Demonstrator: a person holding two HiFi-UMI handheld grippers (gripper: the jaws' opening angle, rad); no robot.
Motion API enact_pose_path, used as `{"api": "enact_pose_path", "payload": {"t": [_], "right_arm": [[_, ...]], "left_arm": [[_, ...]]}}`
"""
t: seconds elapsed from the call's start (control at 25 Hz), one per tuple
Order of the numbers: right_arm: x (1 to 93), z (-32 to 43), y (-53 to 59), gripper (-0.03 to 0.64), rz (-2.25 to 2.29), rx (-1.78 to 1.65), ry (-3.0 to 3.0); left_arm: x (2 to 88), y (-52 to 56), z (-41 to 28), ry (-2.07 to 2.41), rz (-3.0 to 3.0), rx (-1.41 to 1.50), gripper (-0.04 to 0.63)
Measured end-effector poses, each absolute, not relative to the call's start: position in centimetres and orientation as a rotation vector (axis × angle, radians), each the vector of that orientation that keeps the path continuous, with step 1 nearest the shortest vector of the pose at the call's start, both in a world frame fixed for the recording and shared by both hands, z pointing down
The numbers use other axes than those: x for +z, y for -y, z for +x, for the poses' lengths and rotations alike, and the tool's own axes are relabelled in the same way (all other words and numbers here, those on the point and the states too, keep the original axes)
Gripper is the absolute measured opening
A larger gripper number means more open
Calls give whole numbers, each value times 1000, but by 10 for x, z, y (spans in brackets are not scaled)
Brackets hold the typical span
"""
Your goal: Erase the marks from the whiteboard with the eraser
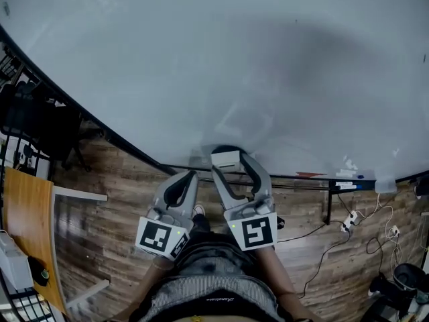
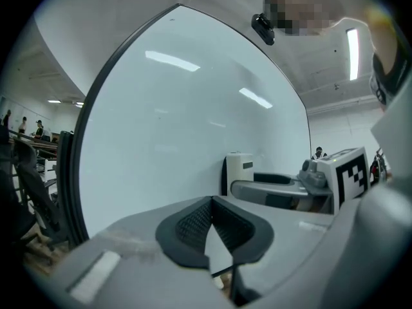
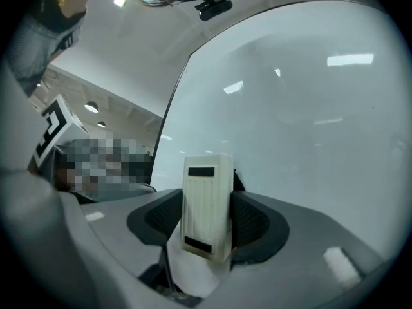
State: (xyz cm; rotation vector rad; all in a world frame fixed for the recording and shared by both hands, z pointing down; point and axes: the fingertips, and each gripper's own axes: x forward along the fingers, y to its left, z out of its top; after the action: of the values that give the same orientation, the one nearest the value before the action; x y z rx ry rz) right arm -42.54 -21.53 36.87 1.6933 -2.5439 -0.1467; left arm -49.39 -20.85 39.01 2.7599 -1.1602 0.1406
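The whiteboard (image 1: 214, 66) fills the upper head view; I can make out no marks on it, only faint smears. My right gripper (image 1: 229, 161) is shut on a white eraser (image 1: 225, 158), held upright just in front of the board's lower edge. In the right gripper view the ribbed eraser (image 3: 207, 205) stands clamped between the dark pads (image 3: 254, 221). My left gripper (image 1: 190, 176) hangs beside it, lower and to the left, shut with nothing in it; its pads (image 2: 193, 224) meet in a V. The eraser (image 2: 239, 172) also shows in the left gripper view.
A tray rail (image 1: 335, 178) along the board's bottom edge carries a red marker (image 1: 310, 175) and a blue one (image 1: 358, 177). A wooden desk (image 1: 27, 227) and a black chair (image 1: 40, 123) stand at the left. Cables and a power strip (image 1: 348, 220) lie on the wooden floor at the right.
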Motion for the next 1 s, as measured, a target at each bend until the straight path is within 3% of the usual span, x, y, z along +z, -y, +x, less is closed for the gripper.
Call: {"api": "enact_pose_path", "payload": {"t": [0.56, 1.0], "right_arm": [[369, -326, 186, 242, 1707, -147, 2511], [373, -310, 181, 242, 1620, -131, 2552]], "left_arm": [[391, 184, -395, 1135, 2758, 117, 3], [400, 171, -371, 1197, 2715, 117, 3]]}}
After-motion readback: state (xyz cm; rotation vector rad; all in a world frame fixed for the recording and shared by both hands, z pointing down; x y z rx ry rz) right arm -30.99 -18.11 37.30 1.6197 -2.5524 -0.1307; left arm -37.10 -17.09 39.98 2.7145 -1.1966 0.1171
